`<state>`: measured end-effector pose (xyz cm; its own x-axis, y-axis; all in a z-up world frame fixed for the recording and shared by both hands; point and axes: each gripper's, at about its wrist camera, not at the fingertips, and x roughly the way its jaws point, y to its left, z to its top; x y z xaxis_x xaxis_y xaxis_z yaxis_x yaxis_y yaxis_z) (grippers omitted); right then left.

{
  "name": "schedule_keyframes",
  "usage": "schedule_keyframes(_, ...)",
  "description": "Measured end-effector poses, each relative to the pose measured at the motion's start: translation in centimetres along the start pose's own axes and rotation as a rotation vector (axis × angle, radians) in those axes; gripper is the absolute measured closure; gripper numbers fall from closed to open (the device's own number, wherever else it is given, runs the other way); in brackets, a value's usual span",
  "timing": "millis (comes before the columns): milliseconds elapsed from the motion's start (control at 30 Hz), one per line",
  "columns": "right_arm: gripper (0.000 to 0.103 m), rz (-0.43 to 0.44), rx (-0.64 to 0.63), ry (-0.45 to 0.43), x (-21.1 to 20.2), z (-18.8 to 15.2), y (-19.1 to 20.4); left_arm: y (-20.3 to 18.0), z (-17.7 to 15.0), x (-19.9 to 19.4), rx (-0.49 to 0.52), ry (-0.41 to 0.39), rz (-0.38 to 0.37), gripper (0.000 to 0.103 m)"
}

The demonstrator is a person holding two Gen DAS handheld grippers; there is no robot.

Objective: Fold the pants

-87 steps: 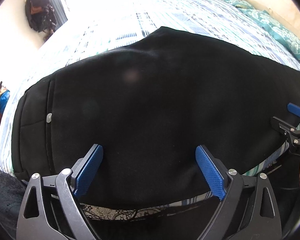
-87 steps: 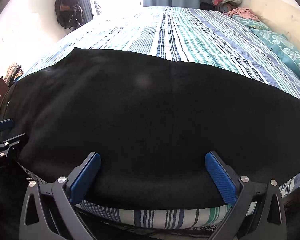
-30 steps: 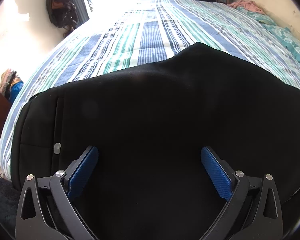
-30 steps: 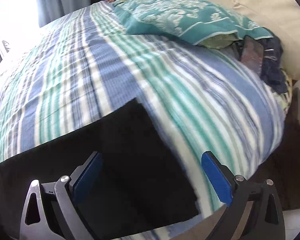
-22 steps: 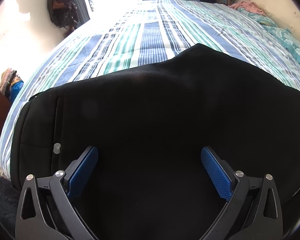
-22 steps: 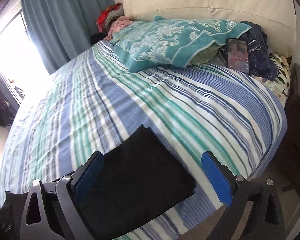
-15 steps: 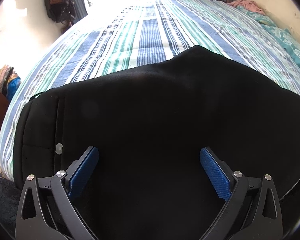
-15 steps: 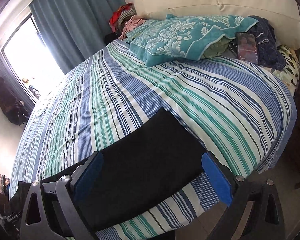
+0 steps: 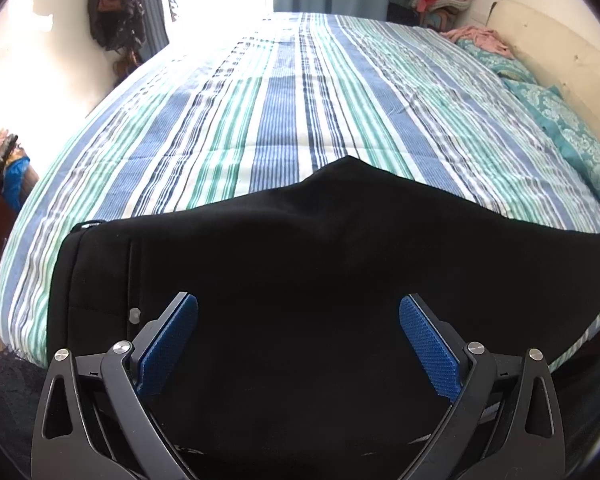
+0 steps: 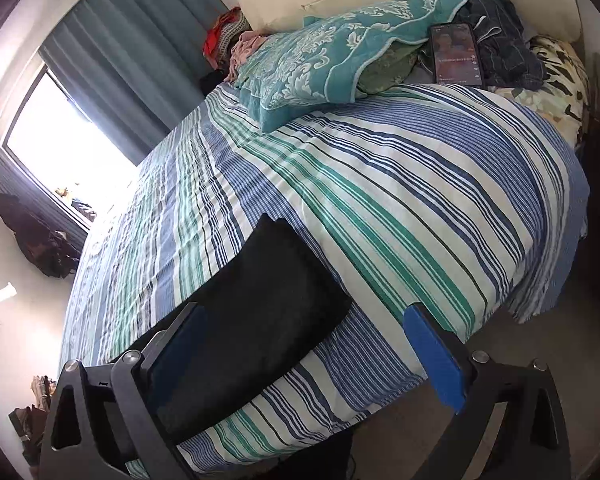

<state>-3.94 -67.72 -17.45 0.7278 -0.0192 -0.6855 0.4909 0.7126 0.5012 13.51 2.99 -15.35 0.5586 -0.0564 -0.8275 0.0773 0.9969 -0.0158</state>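
Black pants [image 9: 300, 280] lie flat along the near edge of a bed [image 9: 292, 92] covered in a blue, green and white striped spread. Left wrist view: the left gripper [image 9: 298, 344] hovers over the pants with its jaws spread wide, holding nothing; the blue pads [image 9: 168, 348] frame the dark cloth between them. The waistband, with a small pale button [image 9: 134, 314], lies at the left of this view, just beside the left pad. The crotch point rises toward the middle of the bed, and the legs run off to the right.

Right wrist view: the right gripper [image 10: 304, 354] is tilted, jaws wide apart and empty, near the hem end of the pants [image 10: 260, 300]. The hem lies between the fingers, closer to the left one; bare bedspread shows before the right finger. Whether either gripper touches the cloth cannot be told.

At the head of the bed rest a teal patterned pillow [image 10: 324, 60] and a phone [image 10: 456, 52] on dark clothing, well apart from the pants.
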Motion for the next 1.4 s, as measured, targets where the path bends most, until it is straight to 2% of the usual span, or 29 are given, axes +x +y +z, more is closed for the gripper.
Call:
schedule_keyframes(67,0.005,0.036,0.017,0.015,0.7,1.8,-0.5,-0.4,0.3,0.0,-0.006,0.005,-0.003,0.002)
schedule_keyframes(200,0.006,0.120,0.133,0.069,3.3,4.2,-2.2,-1.2,0.0,0.6,-0.015,0.019,0.011,0.002)
schedule_keyframes(367,0.023,0.172,0.187,0.154,7.3,3.5,-3.3,-1.7,-0.9,1.2,0.002,0.049,0.029,0.002)
schedule_keyframes(433,0.025,0.205,0.169,0.168,8.1,3.1,-3.3,-1.8,-1.1,1.4,0.009,0.058,0.037,0.002)
schedule_keyframes(533,0.030,0.313,0.163,0.221,9.1,3.0,-3.3,-1.9,-1.2,2.0,-0.005,0.077,0.034,0.002)
schedule_keyframes(800,0.030,0.344,0.006,0.358,11.3,2.8,-0.1,-3.6,-1.7,2.9,0.030,0.099,0.027,0.002)
schedule_keyframes(900,0.043,0.320,-0.081,0.413,12.5,2.1,2.1,-3.9,-1.9,2.9,0.044,0.101,0.027,0.002)
schedule_keyframes(933,0.053,0.287,-0.105,0.428,13.0,1.9,2.6,-3.9,-2.0,2.8,0.046,0.101,0.028,0.002)
schedule_keyframes(967,0.067,0.252,-0.112,0.433,13.4,1.8,2.9,-3.8,-1.9,2.8,0.044,0.100,0.028,0.002)
schedule_keyframes(1067,0.077,0.204,-0.073,0.436,13.8,1.9,3.0,-3.2,-1.8,2.5,0.022,0.095,0.023,0.002)
schedule_keyframes(1167,0.086,0.196,-0.085,0.428,13.4,1.6,4.3,-2.4,-1.8,2.2,-0.006,0.086,0.017,0.002)
schedule_keyframes(1300,0.087,0.284,-0.052,0.380,11.6,0.5,6.8,-1.2,-2.2,2.3,-0.049,0.085,-0.004,0.002)
schedule_keyframes(1400,0.087,0.393,0.012,0.341,9.9,-0.9,9.2,-0.3,-2.5,2.4,-0.077,0.088,-0.027,0.002)
